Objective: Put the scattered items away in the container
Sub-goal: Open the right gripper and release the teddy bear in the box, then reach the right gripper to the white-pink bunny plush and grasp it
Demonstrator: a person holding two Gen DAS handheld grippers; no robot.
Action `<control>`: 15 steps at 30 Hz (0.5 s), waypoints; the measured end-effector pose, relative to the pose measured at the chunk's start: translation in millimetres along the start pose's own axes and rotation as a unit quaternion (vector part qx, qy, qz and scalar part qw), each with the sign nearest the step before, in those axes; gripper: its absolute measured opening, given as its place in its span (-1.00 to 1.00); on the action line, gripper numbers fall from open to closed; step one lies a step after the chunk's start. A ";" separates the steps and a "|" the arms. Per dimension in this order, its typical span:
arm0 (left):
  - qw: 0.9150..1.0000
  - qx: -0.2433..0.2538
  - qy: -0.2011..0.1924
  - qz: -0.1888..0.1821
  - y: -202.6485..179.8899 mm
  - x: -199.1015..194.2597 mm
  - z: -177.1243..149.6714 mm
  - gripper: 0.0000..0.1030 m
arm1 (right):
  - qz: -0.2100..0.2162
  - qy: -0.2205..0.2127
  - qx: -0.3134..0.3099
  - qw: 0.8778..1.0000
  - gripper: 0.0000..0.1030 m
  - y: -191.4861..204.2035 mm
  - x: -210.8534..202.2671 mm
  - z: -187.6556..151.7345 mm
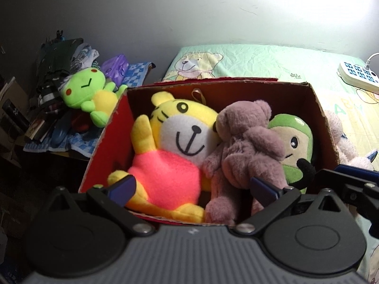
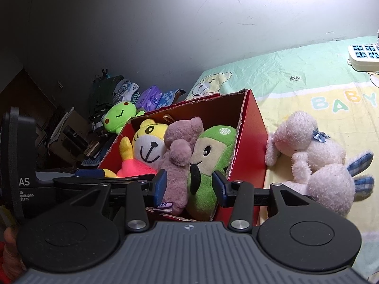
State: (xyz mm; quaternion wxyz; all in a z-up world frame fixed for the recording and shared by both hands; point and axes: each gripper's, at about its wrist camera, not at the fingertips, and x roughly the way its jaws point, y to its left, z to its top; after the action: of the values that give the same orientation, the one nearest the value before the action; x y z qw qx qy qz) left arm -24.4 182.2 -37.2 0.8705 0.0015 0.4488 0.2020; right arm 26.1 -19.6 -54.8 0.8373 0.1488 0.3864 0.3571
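Observation:
A red cardboard box stands on the bed. Inside lie a yellow tiger plush in pink, a mauve bear and a green monkey plush. A pale pink bunny plush lies on the sheet right of the box; its edge shows in the left wrist view. My left gripper is open and empty over the box's near edge. My right gripper is open and empty, its fingers either side of the bear and monkey.
A green frog plush sits on a cluttered side table left of the box, among clothes and a purple pack. A white power strip lies on the bed at far right. A grey wall stands behind.

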 end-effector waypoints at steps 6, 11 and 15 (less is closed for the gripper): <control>1.000 -0.004 -0.006 -0.010 0.0 -4.8 -5.5 0.99 | 0.003 0.007 -0.003 1.000 -0.13 -0.5 2.7 1.5; 0.999 -0.013 -0.026 -0.026 0.4 -18.4 -5.8 0.99 | 0.011 0.012 -0.007 1.000 -0.13 -4.7 3.6 5.6; 0.998 -0.006 -0.054 -0.038 -9.2 -33.3 -3.8 0.97 | 0.023 0.001 0.005 1.000 -0.10 -15.5 -5.4 12.7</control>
State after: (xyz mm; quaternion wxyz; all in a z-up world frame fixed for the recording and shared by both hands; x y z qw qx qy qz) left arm -41.3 161.3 -15.1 0.9004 -0.0098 0.3997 0.1713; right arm 40.8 -34.1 -51.7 0.8279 0.1619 0.3852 0.3742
